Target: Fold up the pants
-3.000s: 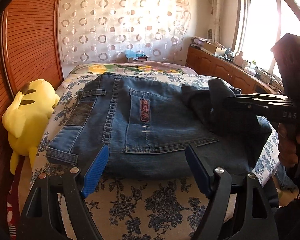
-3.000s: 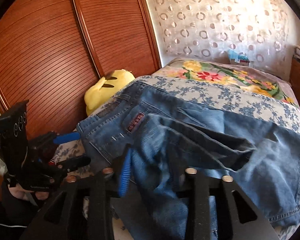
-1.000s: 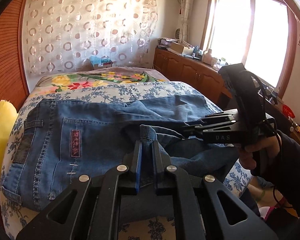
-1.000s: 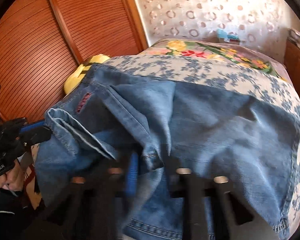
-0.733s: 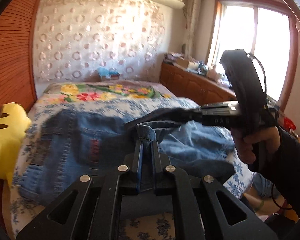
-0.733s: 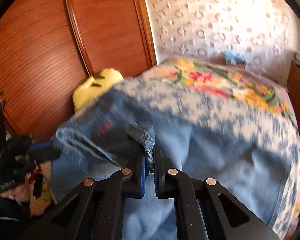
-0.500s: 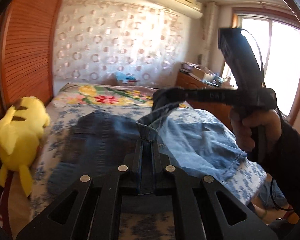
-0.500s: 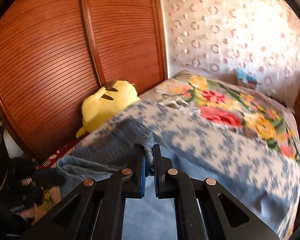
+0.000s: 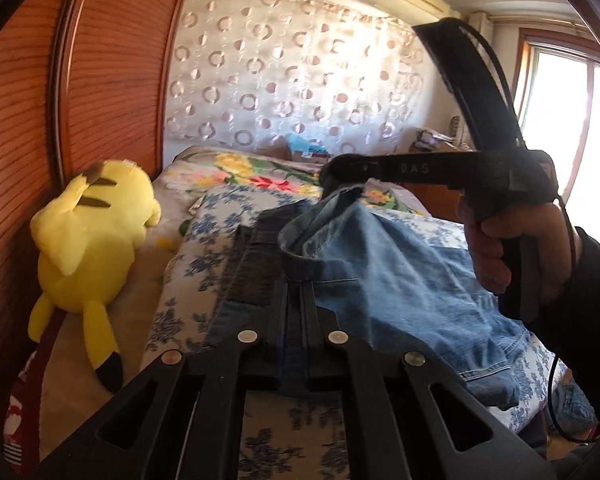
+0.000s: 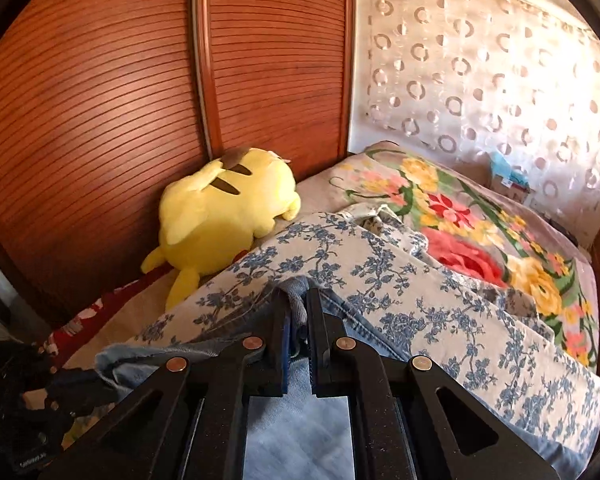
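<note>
Blue denim pants [image 9: 384, 276] lie on the blue-flowered bed sheet [image 9: 196, 248]. Their leg hem is lifted and carried over the darker waist part [image 9: 256, 264]. My left gripper [image 9: 296, 280] is shut on the near end of the hem. My right gripper [image 9: 332, 178] is shut on the far end, held above the bed to the right. In the right wrist view my right gripper [image 10: 296, 300] pinches the hem [image 10: 296, 292], and the left gripper [image 10: 96, 380] holds the cloth at the lower left.
A yellow plush toy [image 9: 92, 232] lies at the bed's left side against the wooden slatted wardrobe [image 9: 20, 160]. A floral blanket [image 10: 472, 232] covers the bed's far end. A wooden sideboard stands under the window [image 9: 572, 120] on the right.
Both grippers shut on the leg hem, lifted it and carried it left across the bed over the waist part. The light inner side of the denim now faces up.
</note>
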`<control>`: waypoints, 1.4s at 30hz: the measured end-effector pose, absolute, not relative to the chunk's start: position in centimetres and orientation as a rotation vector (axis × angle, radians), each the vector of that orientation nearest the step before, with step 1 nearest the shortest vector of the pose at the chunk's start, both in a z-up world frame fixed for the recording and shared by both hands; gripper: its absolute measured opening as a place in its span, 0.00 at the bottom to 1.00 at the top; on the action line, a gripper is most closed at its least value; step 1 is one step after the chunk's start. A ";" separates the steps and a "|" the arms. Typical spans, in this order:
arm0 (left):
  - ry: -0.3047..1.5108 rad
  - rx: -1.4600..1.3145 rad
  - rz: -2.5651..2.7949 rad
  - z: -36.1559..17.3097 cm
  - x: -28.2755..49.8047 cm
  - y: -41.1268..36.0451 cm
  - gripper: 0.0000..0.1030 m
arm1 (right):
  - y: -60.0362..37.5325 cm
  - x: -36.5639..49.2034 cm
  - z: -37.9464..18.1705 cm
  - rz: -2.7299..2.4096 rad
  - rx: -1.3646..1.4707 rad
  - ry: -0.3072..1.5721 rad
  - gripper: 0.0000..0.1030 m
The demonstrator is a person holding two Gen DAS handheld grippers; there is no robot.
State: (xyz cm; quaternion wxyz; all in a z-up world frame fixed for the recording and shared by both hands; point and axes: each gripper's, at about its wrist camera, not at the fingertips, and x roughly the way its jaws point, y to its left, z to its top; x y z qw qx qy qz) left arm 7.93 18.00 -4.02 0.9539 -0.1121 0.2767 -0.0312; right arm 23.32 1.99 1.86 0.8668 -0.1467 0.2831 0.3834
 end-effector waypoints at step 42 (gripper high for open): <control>0.705 -0.099 -0.093 -7.6 10.3 13.8 0.03 | -8.9 18.9 -0.3 0.689 -0.142 0.622 0.75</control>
